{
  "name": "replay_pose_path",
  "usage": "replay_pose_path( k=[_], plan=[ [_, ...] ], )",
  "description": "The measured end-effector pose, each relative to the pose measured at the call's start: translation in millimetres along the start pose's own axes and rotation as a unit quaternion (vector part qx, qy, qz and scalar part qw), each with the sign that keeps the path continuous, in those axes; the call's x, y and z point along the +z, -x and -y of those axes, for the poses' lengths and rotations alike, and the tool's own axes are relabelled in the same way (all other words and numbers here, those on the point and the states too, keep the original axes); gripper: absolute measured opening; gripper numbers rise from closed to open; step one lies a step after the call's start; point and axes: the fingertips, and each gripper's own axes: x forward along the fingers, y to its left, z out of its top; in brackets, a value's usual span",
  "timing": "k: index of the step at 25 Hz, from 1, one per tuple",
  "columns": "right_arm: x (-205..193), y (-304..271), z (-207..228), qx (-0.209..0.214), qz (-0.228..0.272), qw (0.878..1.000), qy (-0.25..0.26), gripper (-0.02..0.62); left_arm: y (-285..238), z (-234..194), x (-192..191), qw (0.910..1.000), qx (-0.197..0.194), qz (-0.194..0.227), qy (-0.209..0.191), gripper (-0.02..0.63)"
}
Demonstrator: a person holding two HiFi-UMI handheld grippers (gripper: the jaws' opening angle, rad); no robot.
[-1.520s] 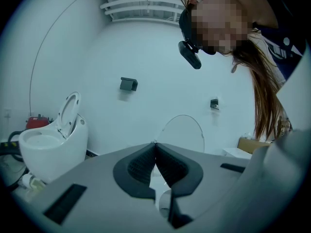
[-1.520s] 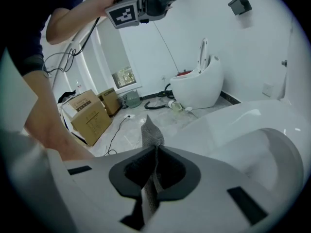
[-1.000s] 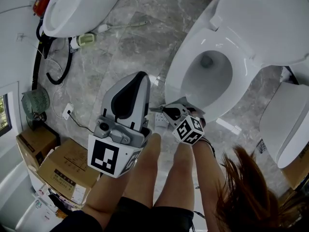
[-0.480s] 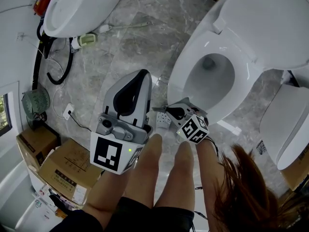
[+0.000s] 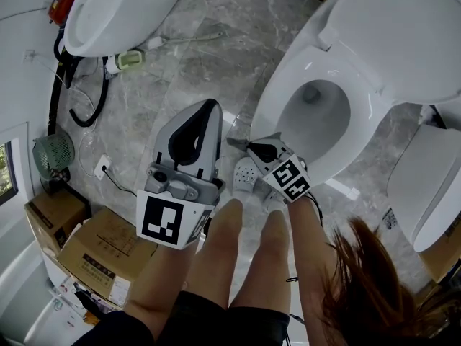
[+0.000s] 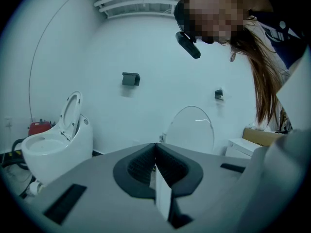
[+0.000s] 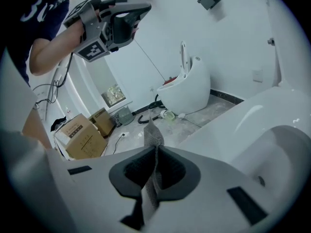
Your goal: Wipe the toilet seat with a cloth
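Note:
The white toilet seat (image 5: 263, 114) rings the open bowl at upper right in the head view, with its lid (image 5: 403, 34) raised behind. My right gripper (image 5: 242, 145) hovers just off the seat's near-left rim, shut on a grey mesh cloth (image 7: 152, 134) that pokes out past its pads. In the right gripper view the toilet's rim (image 7: 245, 114) lies to the right of the jaws. My left gripper (image 5: 213, 107) is held up over the floor left of the toilet, shut with nothing between its pads (image 6: 146, 161). It also shows in the right gripper view (image 7: 144, 8).
A second toilet (image 5: 119, 13) stands at upper left with hoses (image 5: 79, 103) beside it. Cardboard boxes (image 5: 94, 254) and a small fan (image 5: 52, 153) sit at left. Another white fixture (image 5: 425, 186) is at right. The person's legs and white shoes (image 5: 245, 173) are below the grippers.
The right gripper with the cloth has edged up towards the seat's rim. The left gripper has shifted only slightly.

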Motion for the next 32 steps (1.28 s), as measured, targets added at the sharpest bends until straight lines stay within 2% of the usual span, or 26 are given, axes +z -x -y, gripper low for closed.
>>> replay_pose_path(
  k=[4, 9, 22, 27, 32],
  plan=[
    [-20.3, 5.6, -26.5, 0.026, -0.019, 0.999, 0.001, 0.034, -2.9, -3.1, 3.1, 1.0000, 0.000, 0.004, 0.008, 0.017],
    [-34.9, 8.8, -44.1, 0.045, -0.051, 0.996, 0.049, 0.034, -11.7, -1.6, 11.3, 0.9998, -0.009, 0.014, 0.008, 0.017],
    [-27.3, 9.0, -30.2, 0.100, -0.036, 0.993, 0.048, 0.034, -14.8, 5.4, 6.7, 0.9994, 0.033, 0.002, 0.010, 0.017],
    [0.3, 3.8, 8.4, 0.069, 0.006, 0.997, 0.037, 0.034, -20.3, 4.5, 0.4, 0.9989, 0.045, 0.001, 0.013, 0.017],
    [26.8, 12.2, 83.7, -0.024, 0.065, 0.998, -0.004, 0.034, -27.1, 5.9, -1.7, 0.9983, 0.054, 0.002, 0.021, 0.017]
  ],
)
